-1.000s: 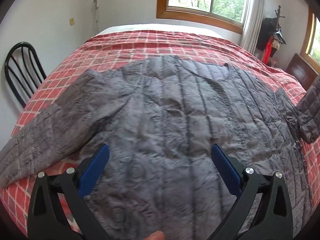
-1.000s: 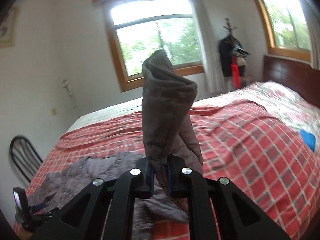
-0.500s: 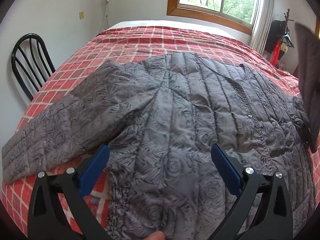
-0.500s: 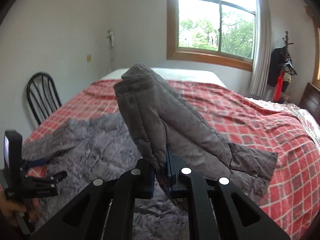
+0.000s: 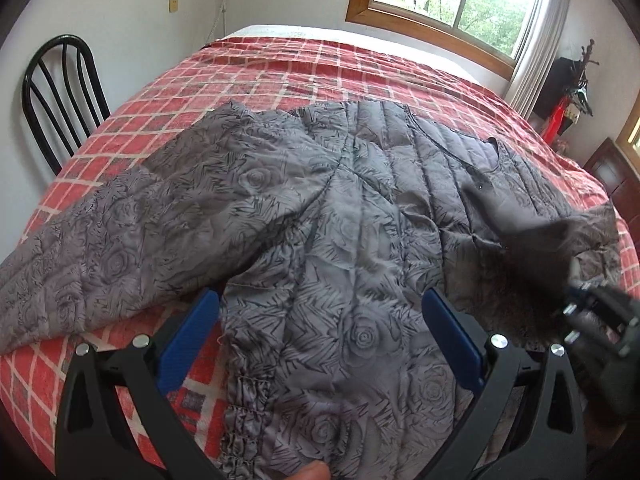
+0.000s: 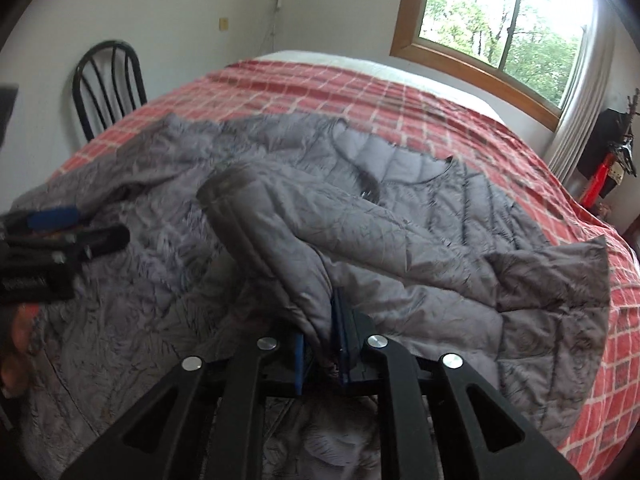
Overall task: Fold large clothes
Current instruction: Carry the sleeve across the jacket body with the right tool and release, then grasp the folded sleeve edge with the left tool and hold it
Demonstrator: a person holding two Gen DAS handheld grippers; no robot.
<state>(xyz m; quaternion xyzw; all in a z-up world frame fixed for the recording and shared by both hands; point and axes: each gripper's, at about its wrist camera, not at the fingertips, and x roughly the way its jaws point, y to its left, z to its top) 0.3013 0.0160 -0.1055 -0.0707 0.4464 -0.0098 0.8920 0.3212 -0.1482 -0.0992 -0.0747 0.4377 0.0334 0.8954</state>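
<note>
Grey quilted jacket (image 5: 328,264) sprawls on checked bedspread (image 5: 320,76); right tongs (image 6: 322,344), easing apart, straddle its puffy sleeve (image 6: 276,232), left tongs (image 5: 320,332) spread.

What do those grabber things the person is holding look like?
The left gripper and the right gripper look alike: two black plastic arms with triangle-shaped holes and shiny silver screws, tipped with flat bright blue pads on the jaws. No cables or sleeves show.

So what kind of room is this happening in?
Most likely a bedroom in a home. A wide bed with a red checked cover fills the room, a grey quilted jacket lies spread on it, and a black chair stands by the wall.
</note>
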